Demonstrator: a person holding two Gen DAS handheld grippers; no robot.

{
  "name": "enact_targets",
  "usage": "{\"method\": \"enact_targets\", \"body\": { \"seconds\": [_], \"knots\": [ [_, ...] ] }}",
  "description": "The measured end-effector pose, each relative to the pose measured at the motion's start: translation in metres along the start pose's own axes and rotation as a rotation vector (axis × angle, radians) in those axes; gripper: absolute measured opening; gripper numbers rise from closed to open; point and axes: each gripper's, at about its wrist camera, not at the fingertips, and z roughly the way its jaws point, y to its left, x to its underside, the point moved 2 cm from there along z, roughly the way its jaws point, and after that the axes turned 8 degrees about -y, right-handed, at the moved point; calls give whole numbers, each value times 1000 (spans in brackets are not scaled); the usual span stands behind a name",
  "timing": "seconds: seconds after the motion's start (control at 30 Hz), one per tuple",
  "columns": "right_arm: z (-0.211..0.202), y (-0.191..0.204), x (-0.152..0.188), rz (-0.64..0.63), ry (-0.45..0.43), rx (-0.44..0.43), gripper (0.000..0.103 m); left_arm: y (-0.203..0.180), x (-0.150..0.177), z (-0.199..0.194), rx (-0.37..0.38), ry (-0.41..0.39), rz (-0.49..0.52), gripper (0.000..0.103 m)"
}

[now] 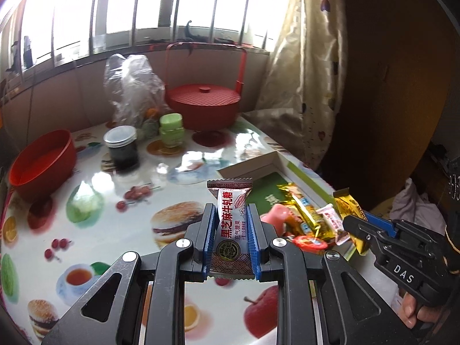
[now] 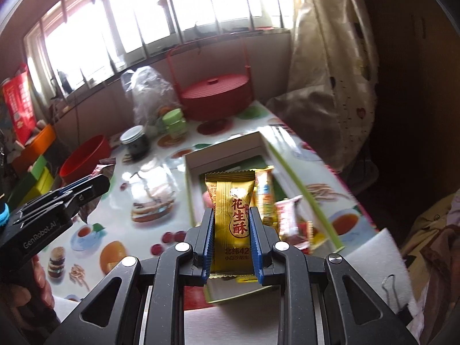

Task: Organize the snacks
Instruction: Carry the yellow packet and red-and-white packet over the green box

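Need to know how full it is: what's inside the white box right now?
The box holds a pile of wrapped snacks and something pink. The right gripper and its gold packet hide the near part.

- A lived-in home, most likely a dining corner.
- The worktop (image 1: 95, 230) wears a glossy oilcloth printed with burgers, fruit and teacups.
- At its far edge stand a red lidded basket (image 1: 203, 106) with a tall handle, a dark glass jar (image 1: 122, 146) and a crumpled plastic bag (image 1: 129, 86).
- Behind it runs a barred window (image 1: 138, 3); a patterned curtain (image 1: 307, 66) hangs by the far right corner.
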Motion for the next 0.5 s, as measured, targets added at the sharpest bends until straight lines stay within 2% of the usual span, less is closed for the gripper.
{"method": "enact_targets", "body": {
  "seconds": [0.27,0.5],
  "knots": [
    [6,-28,-1,25,9,46,22,-16,0,31,65,51,-5,22],
    [20,-40,-1,31,30,68,22,-21,2,59,90,92,-12,22]
  ]
}}
